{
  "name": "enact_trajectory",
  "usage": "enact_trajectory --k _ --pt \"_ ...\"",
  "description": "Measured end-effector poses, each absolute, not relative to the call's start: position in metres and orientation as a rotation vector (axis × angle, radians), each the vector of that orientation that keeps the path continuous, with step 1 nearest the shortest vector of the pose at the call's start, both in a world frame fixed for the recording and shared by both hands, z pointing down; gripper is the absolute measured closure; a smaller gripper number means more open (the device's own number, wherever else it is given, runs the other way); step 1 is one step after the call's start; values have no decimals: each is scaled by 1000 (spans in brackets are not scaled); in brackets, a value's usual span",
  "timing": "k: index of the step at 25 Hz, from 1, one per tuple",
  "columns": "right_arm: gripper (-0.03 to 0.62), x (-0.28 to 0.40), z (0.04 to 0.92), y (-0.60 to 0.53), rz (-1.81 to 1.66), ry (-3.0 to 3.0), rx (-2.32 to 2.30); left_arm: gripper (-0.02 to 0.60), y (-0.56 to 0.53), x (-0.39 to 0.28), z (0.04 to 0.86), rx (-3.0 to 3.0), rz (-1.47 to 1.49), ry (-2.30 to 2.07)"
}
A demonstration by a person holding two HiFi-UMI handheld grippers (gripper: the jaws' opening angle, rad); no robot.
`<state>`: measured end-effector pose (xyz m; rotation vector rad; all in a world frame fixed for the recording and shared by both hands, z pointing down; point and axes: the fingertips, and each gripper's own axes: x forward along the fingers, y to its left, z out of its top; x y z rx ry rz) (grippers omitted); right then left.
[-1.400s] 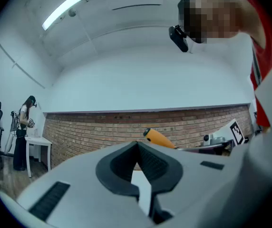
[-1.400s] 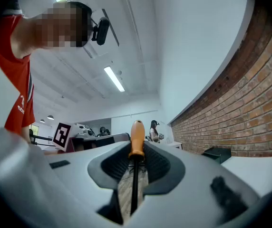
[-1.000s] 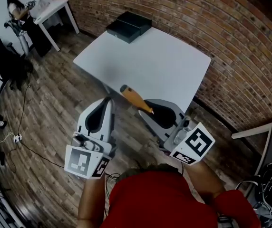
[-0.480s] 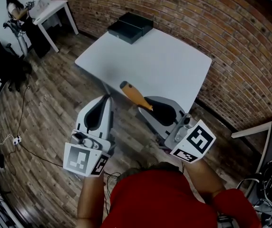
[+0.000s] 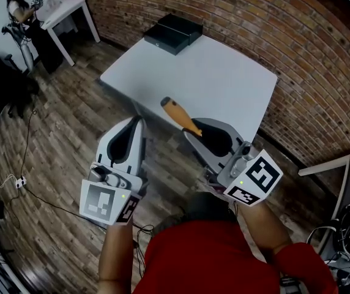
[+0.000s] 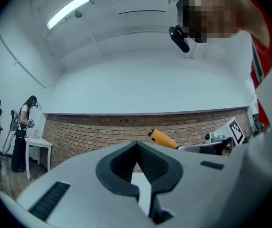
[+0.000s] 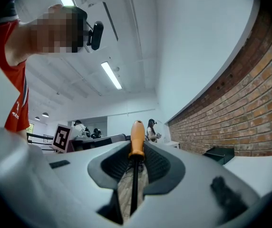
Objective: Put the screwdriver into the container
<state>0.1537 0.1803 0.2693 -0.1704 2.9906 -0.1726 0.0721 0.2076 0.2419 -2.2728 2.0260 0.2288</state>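
Observation:
My right gripper [image 5: 197, 133] is shut on a screwdriver [image 5: 179, 116], whose orange handle sticks out past the jaws toward the table. In the right gripper view the screwdriver [image 7: 136, 141] stands upright, its dark shaft pinched between the jaws of that gripper [image 7: 134, 171]. My left gripper [image 5: 137, 126] hangs over the wooden floor, shut with nothing in it; in its own view the left gripper [image 6: 137, 152] has its tips together, and the screwdriver's handle [image 6: 161, 138] shows to the right. The black container [image 5: 173, 33] sits at the far corner of the white table [image 5: 224, 81].
A brick wall [image 5: 297, 48] runs behind and to the right of the table. A small white table [image 5: 65, 12] with a person [image 5: 17, 5] beside it stands at the far left. A black chair [image 5: 3, 78] and cables lie on the wooden floor to the left.
Both grippers have shifted a little toward the table, the right one carrying the screwdriver up and to the right. The jaws hold as before.

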Motion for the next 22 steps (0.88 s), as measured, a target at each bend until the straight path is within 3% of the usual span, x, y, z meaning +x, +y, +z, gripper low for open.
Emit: enact_trajectory --k 22 --pt "502 50 268 86 -64 3000 -142 569 115 -46 250 -2199 151 2077"
